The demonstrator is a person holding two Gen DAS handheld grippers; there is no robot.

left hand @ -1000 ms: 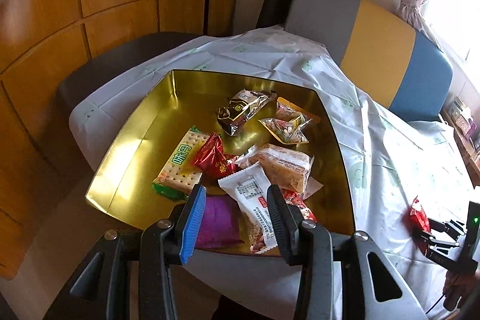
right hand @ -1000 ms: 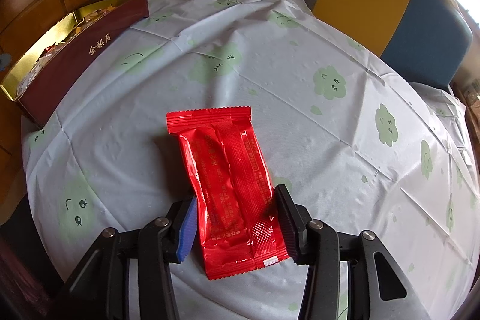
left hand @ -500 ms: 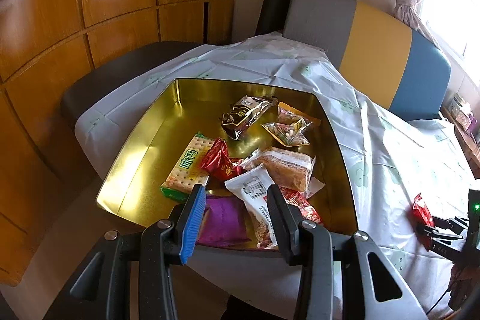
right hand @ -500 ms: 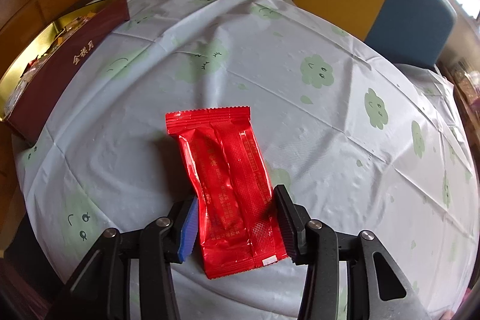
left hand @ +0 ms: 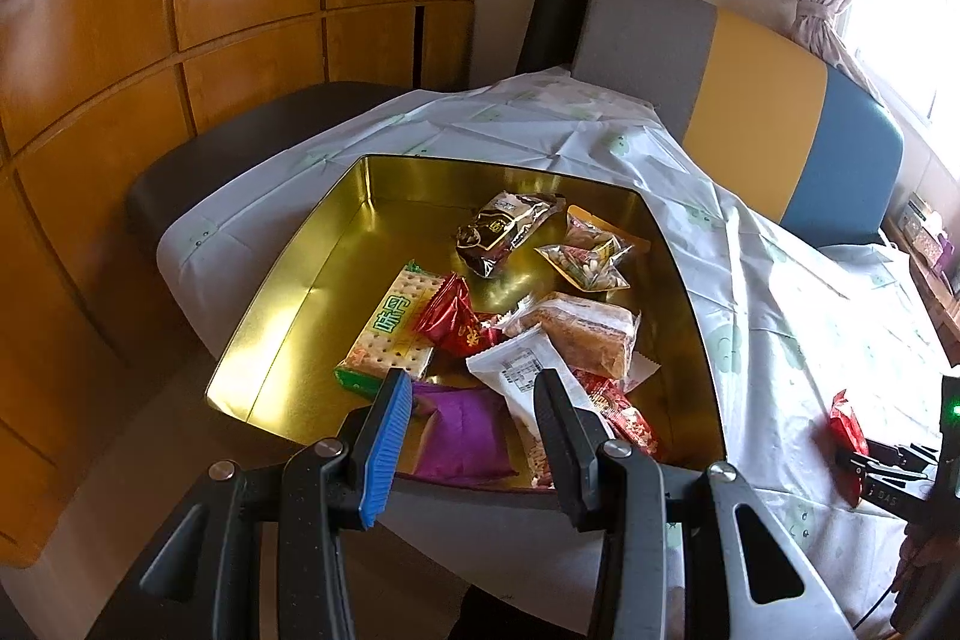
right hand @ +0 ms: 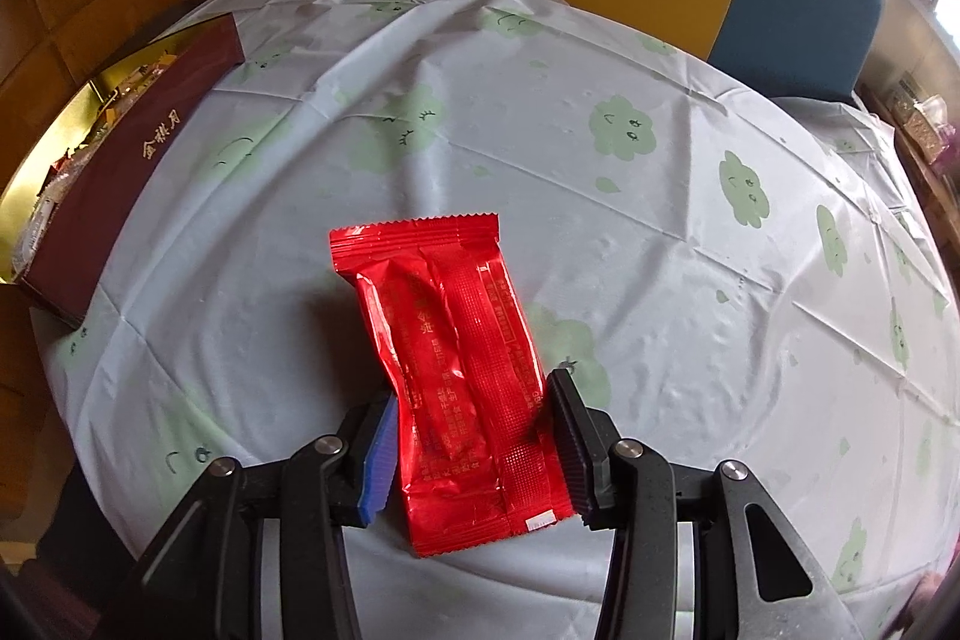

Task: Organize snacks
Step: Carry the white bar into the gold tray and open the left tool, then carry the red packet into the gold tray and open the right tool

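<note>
So we've got the right gripper (right hand: 471, 445) clamped on a red snack packet (right hand: 456, 358), both pads pressed against its near end while the far end sticks out over the tablecloth (right hand: 630, 232) (pale blue with little green smiley clouds, pretty wrinkled). In the right wrist view the packet looks lifted rather than lying flat, though we can't tell how far off the cloth it is. Way over at the far left of that view sits the gold tin (right hand: 45, 172), with its dark red outer wall facing us. Our left gripper (left hand: 474, 418) hangs over the near edge of that same gold tin (left hand: 312, 244) with its jaws apart and nothing between them. Inside the tin there's a loose pile: a cracker pack (left hand: 393, 325) with green print toward the left, a crinkly red candy wrapper (left hand: 453, 316) just beside it, a purple packet (left hand: 462, 433) at the near wall, a white packet (left hand: 525, 364) overlapping a clear-wrapped cake slice (left hand: 585, 328), and a dark brown packet (left hand: 501, 229) plus a clear bag of nuts (left hand: 585, 259) at the far side. The left half of the tin floor is bare gold. From the left wrist view we can also spot the right gripper (left hand: 888, 460) at the far right, red packet (left hand: 846, 430) in it, well apart from the tin.
</note>
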